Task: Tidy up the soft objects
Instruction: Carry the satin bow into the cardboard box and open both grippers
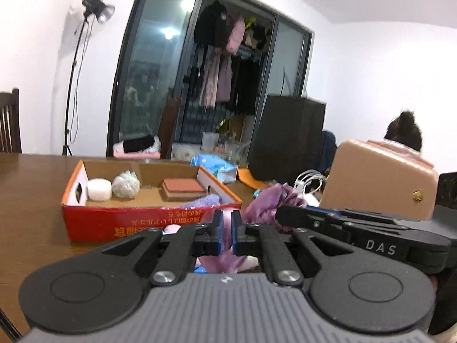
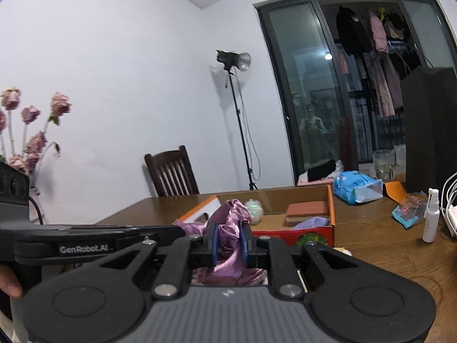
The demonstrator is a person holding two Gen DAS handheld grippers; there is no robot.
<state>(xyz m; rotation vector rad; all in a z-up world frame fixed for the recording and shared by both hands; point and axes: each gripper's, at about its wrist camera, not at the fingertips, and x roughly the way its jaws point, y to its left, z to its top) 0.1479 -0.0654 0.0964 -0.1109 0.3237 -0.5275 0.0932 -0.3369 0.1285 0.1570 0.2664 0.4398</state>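
A shiny purple cloth [image 1: 267, 205] hangs between both grippers above the wooden table [image 1: 31, 197]. My left gripper [image 1: 227, 233] is shut on one end of it, and the fabric droops below the blue pads. My right gripper [image 2: 229, 240] is shut on the other end of the purple cloth [image 2: 232, 223], which bunches up above its fingers. Just beyond stands a red-and-orange cardboard box [image 1: 94, 220] holding a white round pad [image 1: 98, 189], a pale mesh puff [image 1: 126, 184], a brick-red sponge [image 1: 182, 188] and a lilac towel [image 1: 204, 201].
A blue tissue pack [image 2: 357, 185], a glass [image 2: 384, 164], a white spray bottle [image 2: 431, 217], a small blue packet [image 2: 408, 211] and white cables [image 2: 451, 200] lie right of the box. A pink case [image 1: 380, 183] and a person's head sit at right. A chair [image 2: 171, 171] and lamp stand [image 2: 237, 120] are behind.
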